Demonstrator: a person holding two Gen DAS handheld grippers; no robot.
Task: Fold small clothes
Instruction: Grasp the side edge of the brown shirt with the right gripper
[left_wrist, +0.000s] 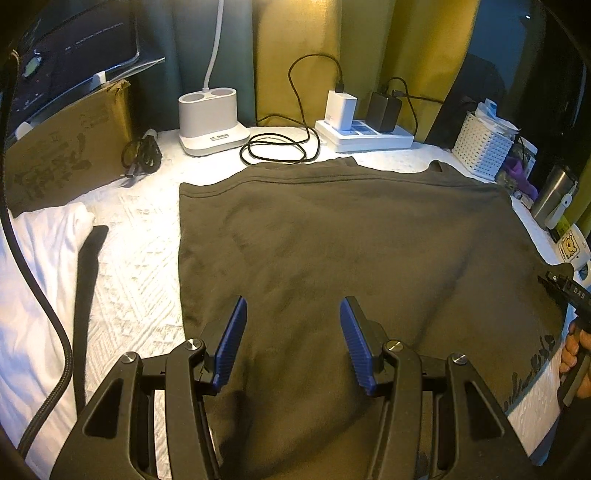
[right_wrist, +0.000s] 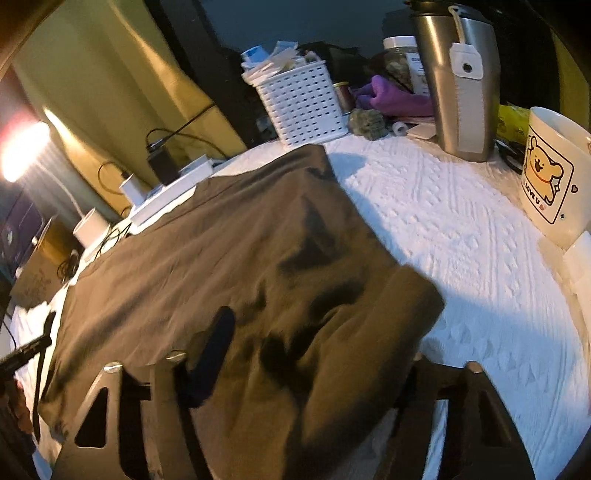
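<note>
A soft, matte olive-brown garment (left_wrist: 332, 236) of knit cotton lies spread over a white quilted cloth (left_wrist: 133, 251) embossed with chevron ridges; a stitched hem runs along its far edge, and dark print near its lower right corner is too distorted to read. The left gripper (left_wrist: 293, 339), black with ribbed blue pads (left_wrist: 231, 343), hangs above the garment's near edge with its jaws about half apart and nothing between them. In the right wrist view the right gripper (right_wrist: 295, 350) is blurred: one dark pad shows at the left, the other is hidden under a lifted fold of the garment, so whether it pinches the fabric I cannot tell. Beyond stand a brushed-steel tumbler (right_wrist: 458, 81), a white perforated plastic basket (right_wrist: 306, 107) and a glossy cream mug (right_wrist: 554, 173) with a cartoon bear and the words "LOVE U". A white power strip (left_wrist: 369, 138) holds chargers; a cardboard box (left_wrist: 66, 155) at the left carries illegible markings.
</note>
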